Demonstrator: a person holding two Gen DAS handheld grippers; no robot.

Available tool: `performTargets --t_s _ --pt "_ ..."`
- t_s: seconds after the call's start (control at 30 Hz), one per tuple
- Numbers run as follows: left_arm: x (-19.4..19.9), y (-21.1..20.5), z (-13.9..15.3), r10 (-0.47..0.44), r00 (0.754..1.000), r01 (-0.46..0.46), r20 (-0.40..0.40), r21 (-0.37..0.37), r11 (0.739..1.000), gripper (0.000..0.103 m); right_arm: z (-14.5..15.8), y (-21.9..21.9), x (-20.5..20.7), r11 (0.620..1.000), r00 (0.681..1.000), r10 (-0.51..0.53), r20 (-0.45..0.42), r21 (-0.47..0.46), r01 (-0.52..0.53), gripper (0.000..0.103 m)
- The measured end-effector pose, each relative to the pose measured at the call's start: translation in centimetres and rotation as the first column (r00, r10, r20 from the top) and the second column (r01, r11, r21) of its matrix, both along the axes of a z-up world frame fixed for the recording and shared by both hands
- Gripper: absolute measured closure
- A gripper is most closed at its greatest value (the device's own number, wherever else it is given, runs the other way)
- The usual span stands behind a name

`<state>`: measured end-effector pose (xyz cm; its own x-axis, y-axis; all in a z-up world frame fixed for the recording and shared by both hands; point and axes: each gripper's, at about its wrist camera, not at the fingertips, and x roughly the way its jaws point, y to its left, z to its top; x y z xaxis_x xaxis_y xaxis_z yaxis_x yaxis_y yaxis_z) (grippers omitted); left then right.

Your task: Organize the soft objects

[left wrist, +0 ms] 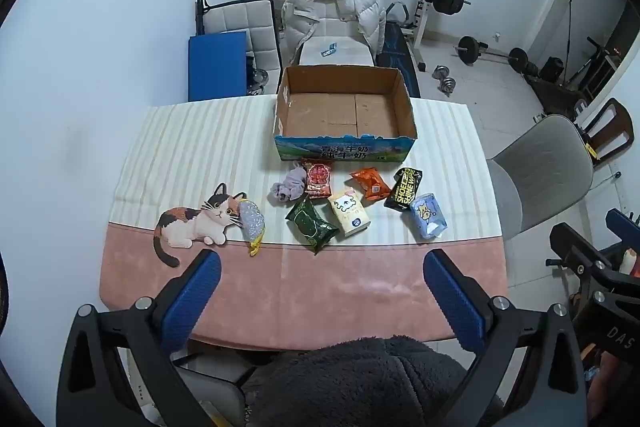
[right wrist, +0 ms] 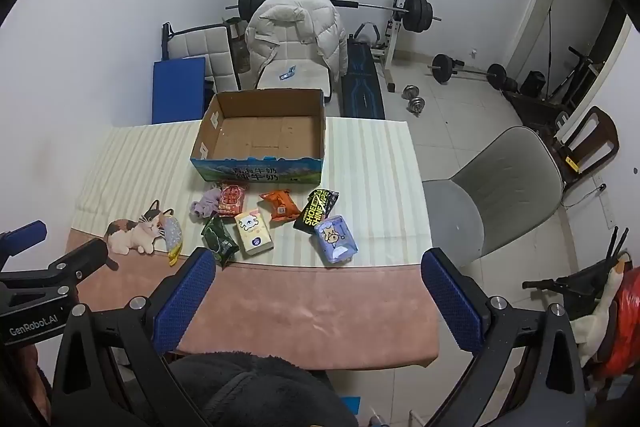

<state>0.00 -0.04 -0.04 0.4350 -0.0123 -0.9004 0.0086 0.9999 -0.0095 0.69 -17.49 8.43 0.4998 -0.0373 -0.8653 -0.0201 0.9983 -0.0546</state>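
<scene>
nothing packed: my left gripper point(left wrist: 322, 269) and right gripper point(right wrist: 318, 267) gape wide, empty, short of the packets point(left wrist: 348, 217); next, the box point(left wrist: 344, 143) beyond.

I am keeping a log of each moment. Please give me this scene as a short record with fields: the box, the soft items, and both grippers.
box: cardboard box, open top, nothing inside, at the table's far side
items: green packet, cream tissue pack, orange packet, red packet, black packet, blue pack, purple cloth, all in front of the box
left gripper: open, holding nothing
right gripper: open, holding nothing
</scene>
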Motion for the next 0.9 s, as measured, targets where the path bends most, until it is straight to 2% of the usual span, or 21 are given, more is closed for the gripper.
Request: performTargets --t_s 0.33,0.9 --pt "1.1 0.1 0.2 -0.008 1.0 0.008 -0.009 0.004 1.0 0.0 -0.2 0.2 0.3 1.0 1.0 0.0 -0.011 -0.014 0.0 0.0" --pt "0.8 0.3 -0.4 0.001 1.0 -0.001 -0.005 0.003 1.0 0.0 -0.4 0.3 0.8 1.0 1.0 -0.001 -0.011 -0.004 0.001 0.0"
